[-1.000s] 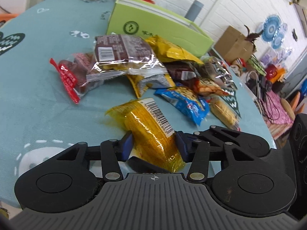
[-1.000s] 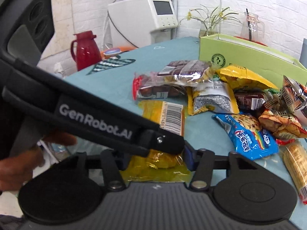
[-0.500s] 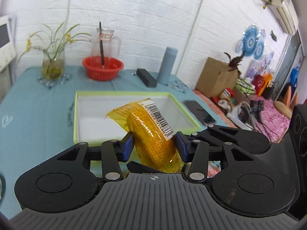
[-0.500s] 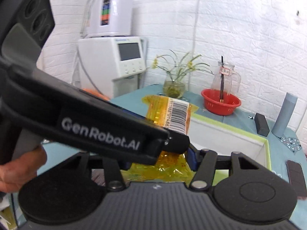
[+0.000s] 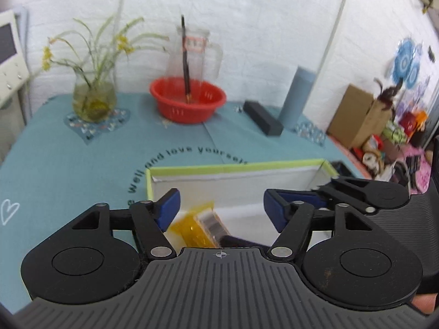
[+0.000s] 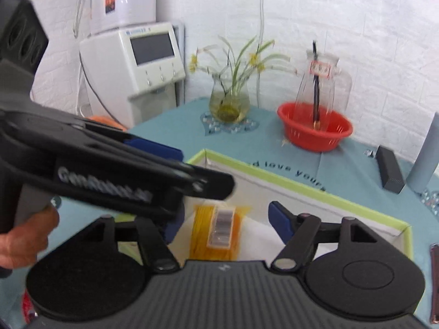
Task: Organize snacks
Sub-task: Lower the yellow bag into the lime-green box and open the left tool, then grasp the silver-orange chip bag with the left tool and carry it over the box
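Spreading apart, the blue pads of the left gripper (image 5: 221, 205) stand clear of the yellow snack packet (image 5: 199, 229), which shows below and between them with its barcode label up, touched by neither pad. From the right wrist view the right gripper (image 6: 227, 219) is likewise opening, its right blue pad visible and apart from the same yellow snack packet (image 6: 216, 231); its left pad is hidden behind the black body of the left gripper (image 6: 153, 161), which crosses that view from the left and is held by a hand (image 6: 26, 235). The packet is inside the green-rimmed box (image 5: 233, 167), over its white floor; whether it rests there or is in the air I cannot tell. The box sits on a teal tablecloth (image 5: 68, 164) printed with dark lettering. Beyond the box stand a red basket (image 5: 188, 100) with a clear glass pitcher (image 5: 196, 52) behind it, a glass vase of yellow flowers (image 5: 93, 97) to the left, and a black bar-shaped case (image 5: 262, 118) beside a grey-blue cylinder (image 5: 297, 96) to the right. A white water dispenser (image 6: 137, 63) stands off the table's far left corner, against a white brick wall (image 5: 247, 13).
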A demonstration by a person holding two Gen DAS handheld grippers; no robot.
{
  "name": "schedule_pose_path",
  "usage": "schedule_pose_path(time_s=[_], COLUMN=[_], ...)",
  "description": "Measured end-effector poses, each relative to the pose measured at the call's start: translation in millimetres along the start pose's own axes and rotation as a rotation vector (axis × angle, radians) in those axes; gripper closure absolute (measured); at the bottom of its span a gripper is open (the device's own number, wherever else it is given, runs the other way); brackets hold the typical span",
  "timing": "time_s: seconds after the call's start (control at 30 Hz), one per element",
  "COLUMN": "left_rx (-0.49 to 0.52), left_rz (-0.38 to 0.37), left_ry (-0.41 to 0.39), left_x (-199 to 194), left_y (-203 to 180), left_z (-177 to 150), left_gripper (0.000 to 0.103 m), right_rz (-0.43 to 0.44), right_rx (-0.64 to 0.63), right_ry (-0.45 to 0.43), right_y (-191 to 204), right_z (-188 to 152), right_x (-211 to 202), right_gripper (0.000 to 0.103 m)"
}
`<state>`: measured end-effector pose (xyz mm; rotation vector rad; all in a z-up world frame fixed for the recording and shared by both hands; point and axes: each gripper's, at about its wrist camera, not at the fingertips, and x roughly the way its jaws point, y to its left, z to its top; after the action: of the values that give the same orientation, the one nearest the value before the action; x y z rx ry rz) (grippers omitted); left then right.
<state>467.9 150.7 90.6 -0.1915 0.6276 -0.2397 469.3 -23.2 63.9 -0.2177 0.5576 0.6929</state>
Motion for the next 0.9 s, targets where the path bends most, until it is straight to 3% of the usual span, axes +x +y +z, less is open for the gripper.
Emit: schedule_pose_path(time_s=[0.1, 0.23, 0.37, 0.5, 0.6, 0.77, 0.9], left_rx=[-0.008, 0.000, 0.013, 0.016, 0.015, 0.067, 0.095], left_rz=[-0.029, -0.085, -0.150, -0.233, -0.262, -0.286, -0.270], left_ry=[-0.072, -0.132, -0.113, -0.019, 0.069, 0.125, 0.188], left_x=[-40.4, -88.6, -108.7, -100.0, -80.4, -54.5, -23.6], left_y=[-4.7, -21.1, -48.2, -80.2, -105.5, -142.8, -155.8], left_z=[-6.1, -31.8, -70.8, -104.8, -115.8, -107.2, -99.9], left_gripper=[0.041, 0.030, 0.028, 0.028, 0.028, 0.028, 0.027], right_rz=[-0.020, -0.055, -0.136, -0.206, -0.191, -0.145, -0.066], right_rx=[-0.017, -0.008, 0.070, 0.211, 0.318, 0.389, 0.461], right_ry=[-0.085, -0.158, -0.153, -0.102, -0.080, -0.102, -0.080], right_y=[1.8, 7.0, 13.3, 8.4, -2.5, -22.0, -40.1], right_z=[-6.9, -37.2, -98.0, -165.8, -196.7, -204.1, -196.3], right_x=[-44.5, -115.4, -168.2, -196.2, -203.8, -200.8, -170.9], right_gripper=[0.009, 0.010, 0.010, 0.010, 0.010, 0.010, 0.010])
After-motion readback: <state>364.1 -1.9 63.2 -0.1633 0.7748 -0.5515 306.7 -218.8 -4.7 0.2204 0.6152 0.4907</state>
